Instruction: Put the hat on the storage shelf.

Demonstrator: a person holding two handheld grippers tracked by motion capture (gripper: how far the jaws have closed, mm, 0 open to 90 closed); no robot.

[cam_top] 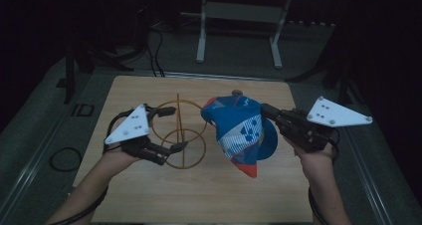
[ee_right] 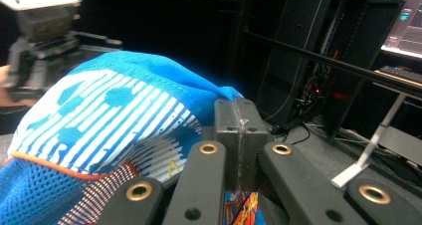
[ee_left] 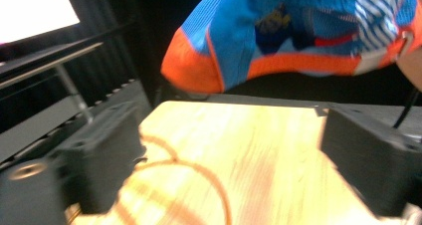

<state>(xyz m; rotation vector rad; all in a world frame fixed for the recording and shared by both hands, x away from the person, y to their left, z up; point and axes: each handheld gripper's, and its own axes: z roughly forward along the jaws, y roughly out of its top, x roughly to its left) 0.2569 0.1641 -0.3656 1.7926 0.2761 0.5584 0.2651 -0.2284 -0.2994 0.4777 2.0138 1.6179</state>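
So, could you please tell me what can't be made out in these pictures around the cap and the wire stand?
- Wire stand: in the left gripper view it is smeared by motion blur; its shape is unreadable there.
- Cap: the left gripper view cuts off its top at the frame edge; its printed logo is too small to read in the high view.
- Right claw: shut on the cap, and the pinched fabric is hidden between its jaws.
- Room behind the table: too dark in the high view.

Blue, white and orange fabric cap (ee_left: 298,31): crown cut off by the top edge in the left gripper view; print blurred.
Thin orange wire hoop stand (cam_top: 180,133): one side hidden behind the left gripper (cam_top: 171,129); smeared by blur in the left gripper view.
Cap fabric inside the right gripper (ee_right: 238,135): pinched edge hidden between the closed jaws.
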